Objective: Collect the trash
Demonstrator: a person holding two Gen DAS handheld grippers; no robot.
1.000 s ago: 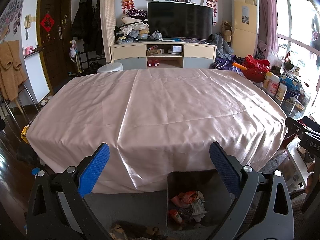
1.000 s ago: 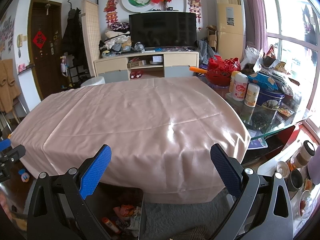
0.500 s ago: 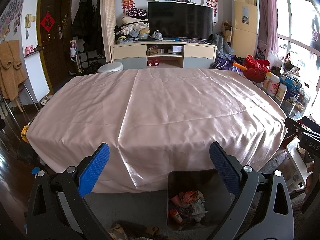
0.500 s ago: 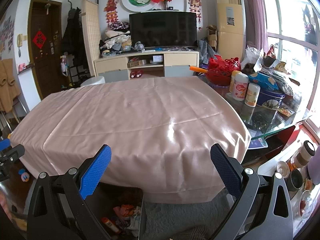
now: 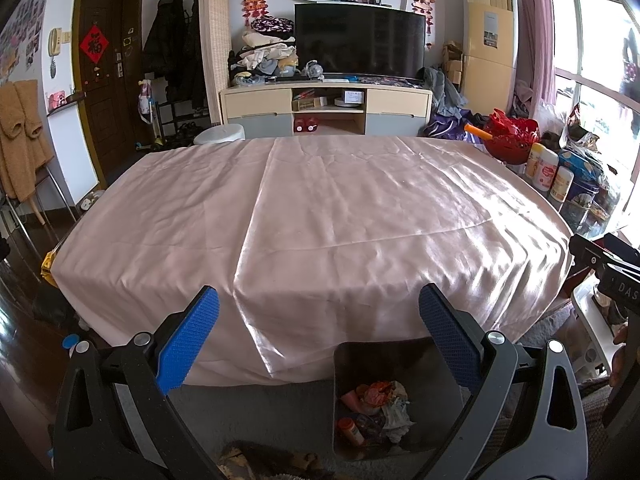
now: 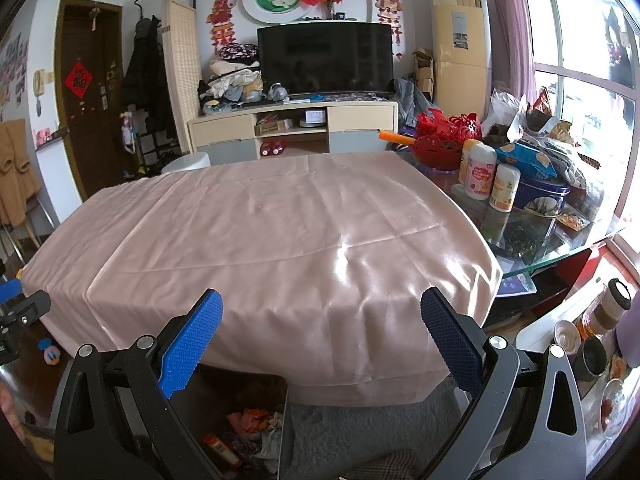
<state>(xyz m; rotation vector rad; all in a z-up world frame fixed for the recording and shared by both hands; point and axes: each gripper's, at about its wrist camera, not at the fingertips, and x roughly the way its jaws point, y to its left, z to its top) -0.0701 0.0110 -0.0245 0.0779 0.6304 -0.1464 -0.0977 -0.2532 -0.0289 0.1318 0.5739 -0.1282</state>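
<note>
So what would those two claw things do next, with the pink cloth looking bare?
Probably pull both back and stop. The pink cloth shows no litter, the bin on the floor already holds wrappers, and the left gripper and right gripper are open, holding nothing.

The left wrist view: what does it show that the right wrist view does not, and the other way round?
Only the left wrist view shows the left gripper, open, and the trash bin's whole opening. Only the right wrist view shows the right gripper, open, a takeaway cup and a small duck toy on the floor. Both show the pink tablecloth, the trash inside the bin, and the television.
</note>
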